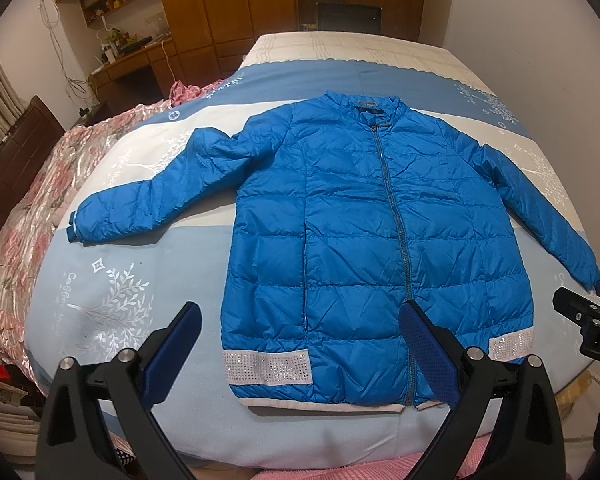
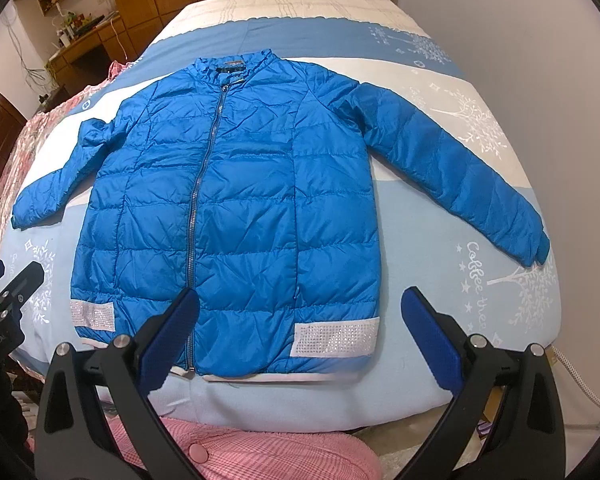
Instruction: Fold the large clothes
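Observation:
A blue quilted jacket (image 1: 360,216) lies flat and zipped on the bed, collar at the far end, both sleeves spread outward. In the right wrist view the same jacket (image 2: 236,200) fills the middle. White sparkly bands (image 1: 268,368) mark its hem. My left gripper (image 1: 300,316) hovers open above the hem's left part, holding nothing. My right gripper (image 2: 300,304) hangs open over the hem's right part, also holding nothing. The right gripper (image 1: 580,312) shows at the right edge of the left wrist view, and the left gripper (image 2: 8,280) at the left edge of the right wrist view.
The bed's blue and white cover (image 1: 112,280) has tree prints. A pink floral quilt (image 1: 32,216) is bunched along the left side. A wooden wardrobe (image 1: 220,0) and desk (image 1: 132,60) stand behind. A pink checked sleeve or garment (image 2: 236,452) lies near the front edge.

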The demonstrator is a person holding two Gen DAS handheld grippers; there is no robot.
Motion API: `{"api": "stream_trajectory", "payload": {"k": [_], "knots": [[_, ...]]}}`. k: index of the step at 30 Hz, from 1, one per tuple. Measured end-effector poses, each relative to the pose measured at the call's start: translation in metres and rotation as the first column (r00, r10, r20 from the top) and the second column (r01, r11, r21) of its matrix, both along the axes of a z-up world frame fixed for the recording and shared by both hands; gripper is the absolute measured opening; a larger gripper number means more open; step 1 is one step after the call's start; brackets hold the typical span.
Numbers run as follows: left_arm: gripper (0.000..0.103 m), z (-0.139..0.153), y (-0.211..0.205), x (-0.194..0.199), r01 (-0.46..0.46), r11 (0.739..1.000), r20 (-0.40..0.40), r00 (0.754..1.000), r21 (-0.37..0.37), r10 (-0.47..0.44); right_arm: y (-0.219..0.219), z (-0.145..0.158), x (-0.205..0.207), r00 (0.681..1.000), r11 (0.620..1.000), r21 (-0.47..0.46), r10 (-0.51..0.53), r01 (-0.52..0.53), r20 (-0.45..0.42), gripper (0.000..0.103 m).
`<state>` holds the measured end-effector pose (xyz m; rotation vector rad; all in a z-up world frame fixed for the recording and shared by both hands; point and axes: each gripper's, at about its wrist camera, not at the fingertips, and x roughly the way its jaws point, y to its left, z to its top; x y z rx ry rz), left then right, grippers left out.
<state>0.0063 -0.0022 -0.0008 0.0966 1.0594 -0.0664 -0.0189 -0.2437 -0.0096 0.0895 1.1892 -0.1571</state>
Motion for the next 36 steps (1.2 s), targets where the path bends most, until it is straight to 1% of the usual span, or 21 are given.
{"api": "stream_trajectory", "payload": {"k": [9, 12, 28, 30, 33, 36], "knots": [[0.099, 0.000, 0.000, 0.000, 0.002, 1.000, 0.001, 1.000, 0.000, -0.002, 0.000, 0.000, 0.000, 1.000, 1.000, 0.000, 0.001, -0.001, 0.001, 0.100], [0.099, 0.000, 0.000, 0.000, 0.001, 1.000, 0.000, 1.000, 0.000, -0.001, -0.001, -0.003, 0.006, 1.000, 1.000, 0.000, 0.001, -0.001, -0.002, 0.100], [0.099, 0.001, 0.001, 0.002, -0.001, 1.000, 0.000, 1.000, 0.002, 0.001, -0.001, -0.001, 0.001, 1.000, 1.000, 0.000, 0.002, -0.002, 0.001, 0.100], [0.099, 0.001, 0.001, 0.002, 0.000, 1.000, 0.001, 1.000, 0.004, 0.000, -0.002, -0.001, 0.003, 1.000, 1.000, 0.003, 0.005, -0.005, 0.006, 0.100], [0.099, -0.003, -0.002, 0.006, 0.010, 1.000, 0.001, 1.000, 0.022, -0.010, -0.009, -0.002, 0.005, 0.999, 1.000, 0.004, 0.015, -0.015, 0.052, 0.100], [0.099, -0.015, -0.011, 0.015, 0.030, 0.999, -0.016, 0.999, 0.023, -0.030, -0.036, -0.009, 0.004, 0.997, 0.999, 0.044, -0.020, 0.016, 0.078, 0.100]]}}
